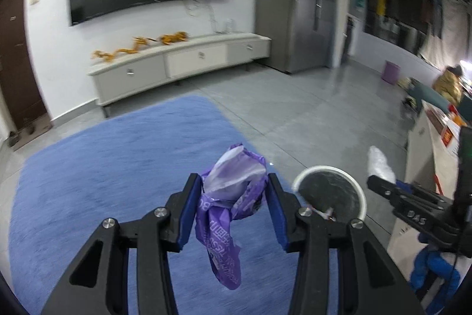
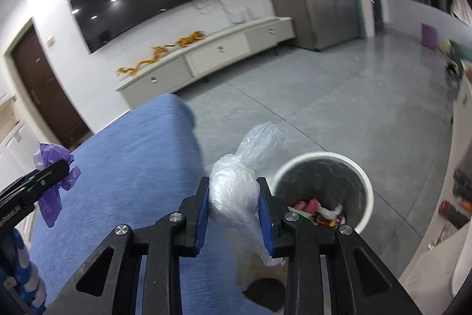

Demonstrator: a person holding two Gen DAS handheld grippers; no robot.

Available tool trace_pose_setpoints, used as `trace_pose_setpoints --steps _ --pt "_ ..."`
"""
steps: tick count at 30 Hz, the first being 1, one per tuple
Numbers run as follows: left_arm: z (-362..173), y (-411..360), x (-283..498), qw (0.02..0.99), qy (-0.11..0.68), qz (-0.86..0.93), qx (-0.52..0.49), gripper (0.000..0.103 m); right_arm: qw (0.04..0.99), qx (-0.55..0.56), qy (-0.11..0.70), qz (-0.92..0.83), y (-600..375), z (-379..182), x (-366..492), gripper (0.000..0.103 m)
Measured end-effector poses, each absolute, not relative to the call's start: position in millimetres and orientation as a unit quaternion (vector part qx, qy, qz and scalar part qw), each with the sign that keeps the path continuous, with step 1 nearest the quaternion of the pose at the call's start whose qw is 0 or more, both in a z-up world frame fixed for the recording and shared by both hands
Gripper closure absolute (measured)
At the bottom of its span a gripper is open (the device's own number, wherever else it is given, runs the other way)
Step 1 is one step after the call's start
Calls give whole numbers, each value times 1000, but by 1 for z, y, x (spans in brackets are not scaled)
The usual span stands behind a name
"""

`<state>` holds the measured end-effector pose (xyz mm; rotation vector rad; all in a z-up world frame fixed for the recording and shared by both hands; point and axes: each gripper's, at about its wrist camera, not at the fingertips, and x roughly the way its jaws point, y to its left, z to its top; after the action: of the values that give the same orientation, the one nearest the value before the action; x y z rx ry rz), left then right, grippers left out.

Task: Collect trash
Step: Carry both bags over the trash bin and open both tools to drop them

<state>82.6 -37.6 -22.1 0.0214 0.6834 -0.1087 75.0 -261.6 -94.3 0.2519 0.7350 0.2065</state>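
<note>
My left gripper [image 1: 234,188] is shut on a crumpled purple plastic wrapper [image 1: 233,197], held above the blue rug [image 1: 103,167]; it also shows in the right wrist view [image 2: 53,170]. My right gripper [image 2: 233,191] is shut on a clear plastic bag [image 2: 236,191], just left of the white-rimmed trash bin [image 2: 365,182]. The bin holds several pieces of red and white litter [image 2: 318,210]. In the left wrist view the bin [image 1: 358,188] sits right of my left gripper, with the right gripper [image 1: 380,182] and its clear bag [image 1: 379,163] beyond it.
A grey tiled floor [image 1: 309,108] surrounds the rug. A long white TV cabinet [image 1: 177,61] stands under a wall TV, with a steel fridge [image 1: 295,5] beside it. A light counter edge [image 1: 421,155] runs along the right. A purple bin [image 1: 391,71] stands far off.
</note>
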Motion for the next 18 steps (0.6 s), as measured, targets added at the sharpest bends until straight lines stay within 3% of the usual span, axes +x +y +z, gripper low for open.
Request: trace_pose_setpoints --steps 18 --pt "-91 -184 223 883 428 -193 8 60 888 173 426 19 -344 -185 152 73"
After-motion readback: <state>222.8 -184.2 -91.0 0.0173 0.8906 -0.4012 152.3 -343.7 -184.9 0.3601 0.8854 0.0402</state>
